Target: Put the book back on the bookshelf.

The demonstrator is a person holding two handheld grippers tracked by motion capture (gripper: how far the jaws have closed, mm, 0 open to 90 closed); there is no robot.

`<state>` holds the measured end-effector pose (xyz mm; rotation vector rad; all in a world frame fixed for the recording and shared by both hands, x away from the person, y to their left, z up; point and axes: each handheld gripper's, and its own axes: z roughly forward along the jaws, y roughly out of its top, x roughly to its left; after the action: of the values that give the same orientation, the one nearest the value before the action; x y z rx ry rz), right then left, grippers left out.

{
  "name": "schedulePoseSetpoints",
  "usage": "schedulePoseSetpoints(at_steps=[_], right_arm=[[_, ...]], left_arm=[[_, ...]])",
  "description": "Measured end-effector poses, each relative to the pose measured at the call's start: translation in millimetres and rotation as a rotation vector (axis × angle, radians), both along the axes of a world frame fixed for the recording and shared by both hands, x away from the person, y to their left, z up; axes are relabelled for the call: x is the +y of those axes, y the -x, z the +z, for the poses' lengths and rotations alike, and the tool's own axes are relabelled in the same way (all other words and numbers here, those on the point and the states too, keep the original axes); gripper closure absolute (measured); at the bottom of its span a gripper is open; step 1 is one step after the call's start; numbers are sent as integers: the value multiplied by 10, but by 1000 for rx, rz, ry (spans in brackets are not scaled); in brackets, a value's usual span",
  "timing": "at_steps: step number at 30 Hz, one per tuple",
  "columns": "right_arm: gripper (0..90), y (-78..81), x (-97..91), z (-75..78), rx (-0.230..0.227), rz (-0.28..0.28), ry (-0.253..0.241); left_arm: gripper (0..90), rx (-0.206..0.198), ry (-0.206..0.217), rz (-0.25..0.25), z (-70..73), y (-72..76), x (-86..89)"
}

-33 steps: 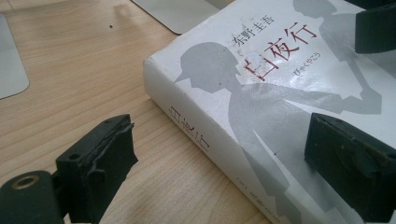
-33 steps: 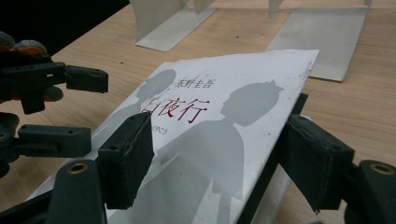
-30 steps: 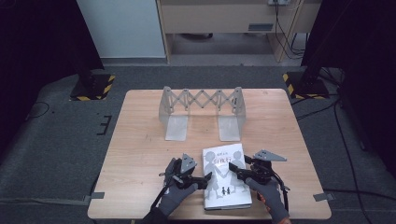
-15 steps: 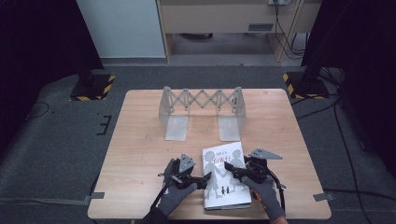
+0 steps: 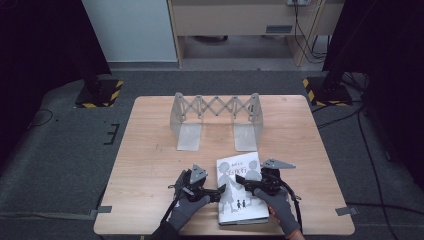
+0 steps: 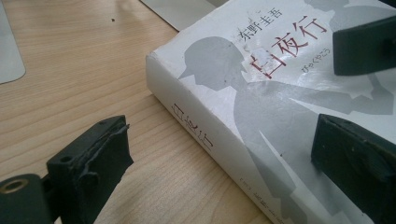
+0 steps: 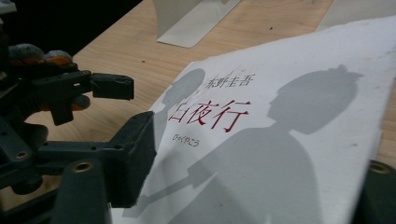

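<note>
A thick white paperback (image 5: 245, 210) with grey silhouettes and red title characters lies flat near the table's front edge (image 6: 261, 88) (image 7: 289, 140). My left gripper (image 5: 219, 192) comes in from the left at the book's spine side. Its jaws (image 6: 222, 168) have just been opening and stand wide: one over the bare wood, the other above the cover, with the spine edge between them untouched. My right gripper (image 5: 245, 180) reaches leftward over the upper cover. Its jaws (image 7: 257, 172) stand apart, one above the cover and one off the book's edge, with no pad visibly pressing.
A grey metal scissor-fold rack (image 5: 216, 117) with two flat foot plates stands at the back middle of the wooden table (image 5: 150, 150). The book lies close to the front edge. Dark floor, cables and hazard-striped stand bases surround the table.
The left gripper's jaws have spread a little at the book's spine. The book and both hands stay about where they were.
</note>
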<state>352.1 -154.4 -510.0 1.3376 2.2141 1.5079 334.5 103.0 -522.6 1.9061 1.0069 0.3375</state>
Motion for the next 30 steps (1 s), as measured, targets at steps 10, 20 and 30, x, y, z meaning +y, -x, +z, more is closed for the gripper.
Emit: schedulePoseSetpoints(at_steps=[10,20,30], right_arm=[[383,-5,-25,20,10,-37,-23],[556,-36,-72,69,66,-67,-68],[652,-23,-90,140,79,-76,-115]], left_arm=[[49,49,40,5,-15,-19,25],[83,61,60,-3,-7,-51,29],[106,67,89,-7,11,-76,21]])
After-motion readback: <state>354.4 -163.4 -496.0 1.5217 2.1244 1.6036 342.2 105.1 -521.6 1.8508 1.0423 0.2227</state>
